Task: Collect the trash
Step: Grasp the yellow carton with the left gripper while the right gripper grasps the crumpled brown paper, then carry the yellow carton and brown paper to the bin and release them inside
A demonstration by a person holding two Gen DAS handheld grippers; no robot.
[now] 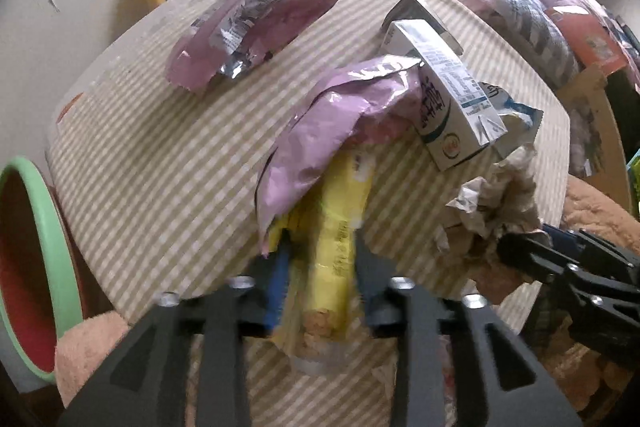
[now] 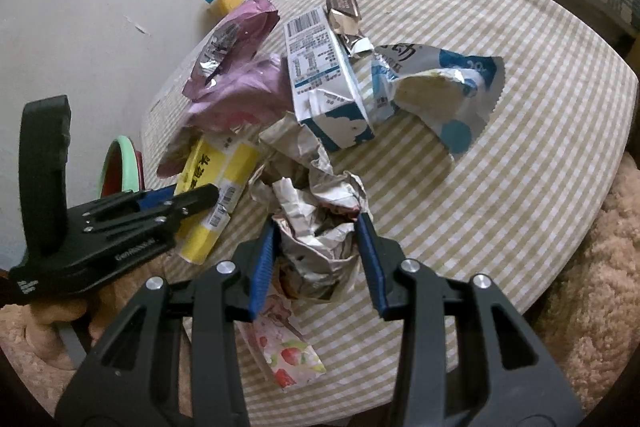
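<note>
Striped table (image 2: 520, 131) lies bare right of the milk carton (image 2: 324, 83); wrappers crowd its left.

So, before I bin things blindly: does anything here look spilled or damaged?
Nothing looks spilled. The white-and-blue milk carton lies tipped on its side, and the blue-and-white foil snack bag beside it is torn open and looks empty. The rest is crumpled wrappers on the striped tablecloth.

Carton (image 2: 324, 95) behind crumpled paper (image 2: 316, 211)
</note>
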